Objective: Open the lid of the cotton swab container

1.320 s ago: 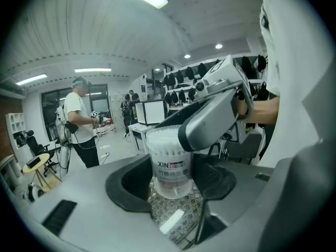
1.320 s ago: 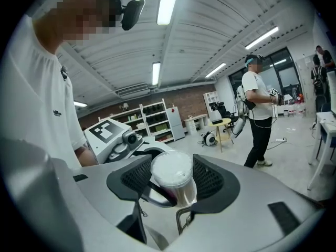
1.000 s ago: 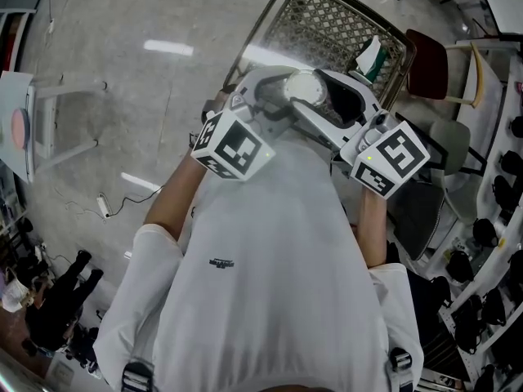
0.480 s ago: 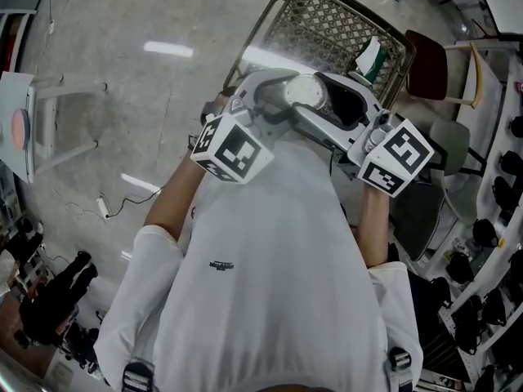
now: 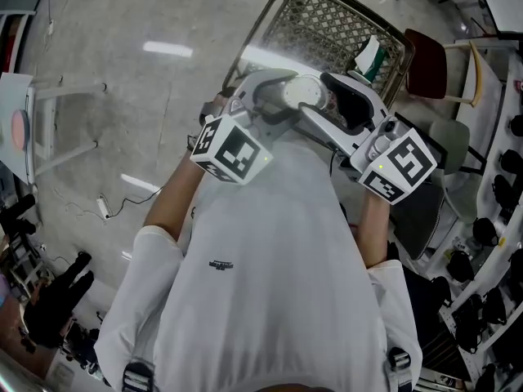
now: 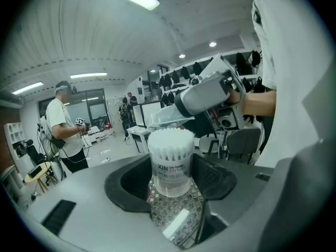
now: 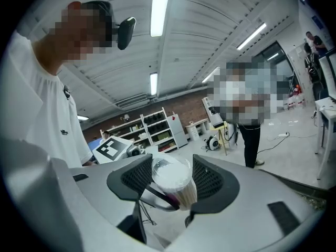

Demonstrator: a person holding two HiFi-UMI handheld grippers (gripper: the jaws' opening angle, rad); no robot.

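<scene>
In the left gripper view the cotton swab container (image 6: 169, 161), a clear cylinder packed with white swabs, stands upright between the dark pads of my left gripper (image 6: 170, 181), which is shut on its lower body. The clear lid (image 6: 169, 118) hangs just above and behind the swab tips. My right gripper (image 7: 169, 180) is shut on the lid (image 7: 169, 173), and its jaws have just closed a little further. In the head view both grippers, left (image 5: 278, 96) and right (image 5: 331, 96), meet at the container (image 5: 304, 94) in front of my chest.
A wire mesh basket (image 5: 327, 23) stands on the floor below the grippers, with chairs (image 5: 429, 68) to its right. A white table (image 5: 41, 125) stands at the left. Other people stand about the room; shelves line the far wall.
The right gripper's marker cube has drifted slightly right and down in the head view. The left gripper has stayed where it was with the container.
</scene>
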